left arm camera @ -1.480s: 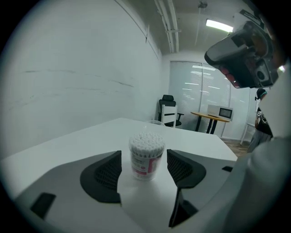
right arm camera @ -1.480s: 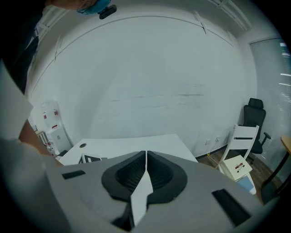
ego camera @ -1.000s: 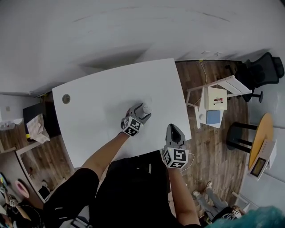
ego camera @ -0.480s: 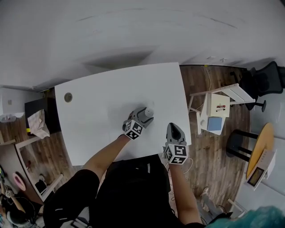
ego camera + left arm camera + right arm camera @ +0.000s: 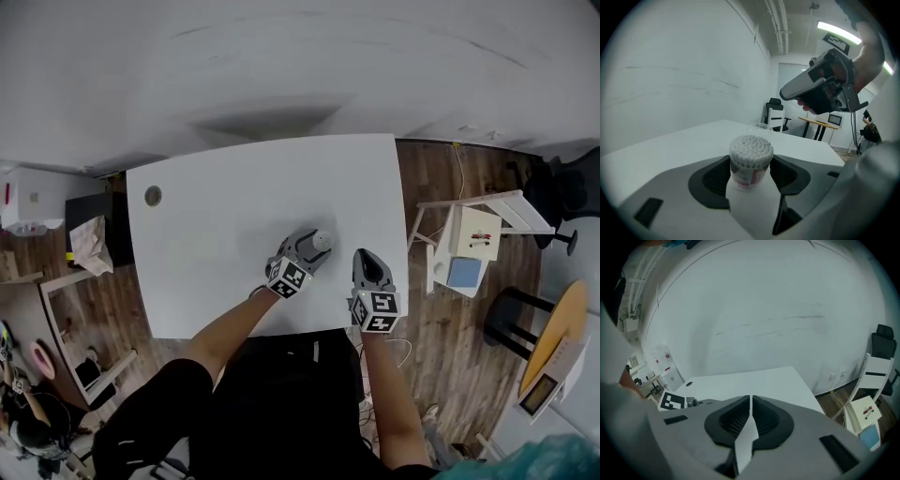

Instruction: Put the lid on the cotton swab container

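The cotton swab container (image 5: 750,164), a small clear tub packed with white swab tips, stands upright on the white table (image 5: 216,234). My left gripper (image 5: 314,244) has it between its jaws, which have just been closing, and both pads touch its sides. A clear round lid (image 5: 761,125) lies on the table just behind it. My right gripper (image 5: 362,255) hangs over the table's near edge, to the right of the container, shut with nothing in it. In the left gripper view the right gripper (image 5: 787,93) hovers at upper right, held by a hand.
A round cable hole (image 5: 153,196) sits near the table's far left corner. To the right, on the wood floor, stand a small white side table (image 5: 469,246), a black office chair (image 5: 574,183) and a round wooden table (image 5: 555,323). A white wall runs behind the table.
My right gripper has come forward and down, from off the near edge to over the table beside the container. My left gripper has stayed at the container.
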